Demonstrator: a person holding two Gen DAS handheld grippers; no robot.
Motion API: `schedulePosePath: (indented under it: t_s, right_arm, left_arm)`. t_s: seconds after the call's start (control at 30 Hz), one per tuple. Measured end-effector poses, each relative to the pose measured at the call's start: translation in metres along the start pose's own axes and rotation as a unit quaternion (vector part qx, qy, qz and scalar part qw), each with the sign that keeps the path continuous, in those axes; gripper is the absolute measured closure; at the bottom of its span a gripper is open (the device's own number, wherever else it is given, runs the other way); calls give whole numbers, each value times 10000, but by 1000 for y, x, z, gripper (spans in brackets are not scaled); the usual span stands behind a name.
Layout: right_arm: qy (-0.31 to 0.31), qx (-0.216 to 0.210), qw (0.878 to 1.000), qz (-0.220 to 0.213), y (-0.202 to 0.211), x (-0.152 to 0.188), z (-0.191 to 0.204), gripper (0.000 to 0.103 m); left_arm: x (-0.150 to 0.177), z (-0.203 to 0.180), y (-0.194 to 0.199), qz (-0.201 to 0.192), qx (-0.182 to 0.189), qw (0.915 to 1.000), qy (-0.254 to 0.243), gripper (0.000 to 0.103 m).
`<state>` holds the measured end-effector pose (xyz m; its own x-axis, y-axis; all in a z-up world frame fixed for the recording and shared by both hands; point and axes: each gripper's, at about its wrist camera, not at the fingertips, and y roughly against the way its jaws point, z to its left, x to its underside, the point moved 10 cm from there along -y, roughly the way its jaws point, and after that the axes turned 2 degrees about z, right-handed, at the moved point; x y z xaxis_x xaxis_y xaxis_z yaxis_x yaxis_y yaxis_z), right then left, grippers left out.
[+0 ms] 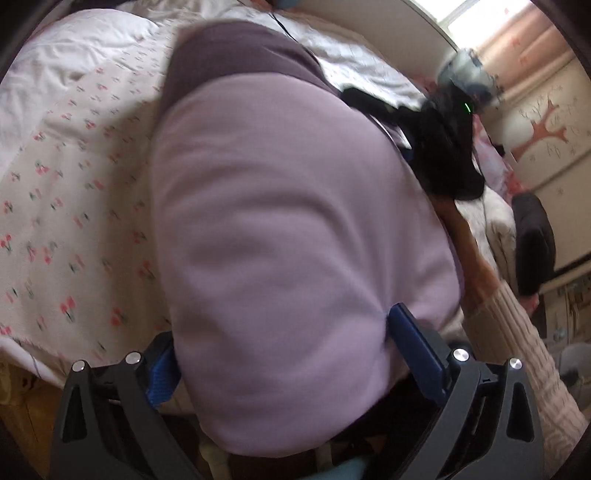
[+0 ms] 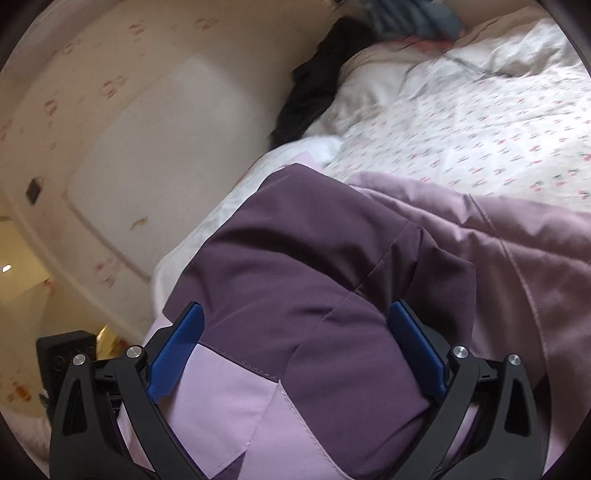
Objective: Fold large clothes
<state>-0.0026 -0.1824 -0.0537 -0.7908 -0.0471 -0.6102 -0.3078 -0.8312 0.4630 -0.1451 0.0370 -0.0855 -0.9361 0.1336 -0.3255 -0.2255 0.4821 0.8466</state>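
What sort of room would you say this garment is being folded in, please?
Most likely a bedroom at home. The purple garment lies on a bed with a cherry-print sheet and a white pillow. A padded headboard stands behind, and pink curtains hang at a window.

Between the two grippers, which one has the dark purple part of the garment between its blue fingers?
The right gripper: dark purple fabric of the padded two-tone purple garment bulges between its fingers. The left gripper has only the pale lilac part.

Black left tool (image 1: 280, 354), blue fingertip pads, silver screws, cream ribbed knit sleeve (image 1: 524, 365)
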Motion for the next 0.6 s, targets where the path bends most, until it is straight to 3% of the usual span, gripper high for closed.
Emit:
schedulePosePath:
  t_s: [0.1, 0.17, 0.23, 0.3, 0.4, 0.47, 0.53, 0.6]
  right_arm:
    - [34, -69, 9999, 74, 5, 2, 10, 6]
    - [-323, -47, 9993, -172, 21, -10, 11, 7]
    - [-766, -153, 9936, -814, 57, -24, 10, 7]
    - [-980, 432, 9871, -1190, 94, -27, -3, 7]
    - [-1297, 1708, 9722, -943, 115, -5, -38, 7]
    - [-1593, 2171, 9615, -544, 111, 19, -55, 7]
    - [-1733, 2012, 9639, -206, 94, 40, -56, 7]
    - [-1857, 1650, 9686, 136, 68, 58, -52, 6]
  left_arm:
    - [18, -3, 2, 115, 181, 9998, -25, 8]
    - [21, 16, 15, -14, 383, 9984, 407, 8]
    - [19, 57, 49, -540, 213, 9915, 1161, 8]
    - [8, 98, 79, -983, -20, 9806, 1696, 8]
    - [-21, 112, 80, -1101, -198, 9793, 1687, 8]
    - [-44, 120, 58, -978, -190, 9812, 1653, 8]
    - [-64, 129, 29, -732, -58, 9829, 1690, 6]
    - [-77, 135, 12, -690, 389, 9775, 1955, 6]
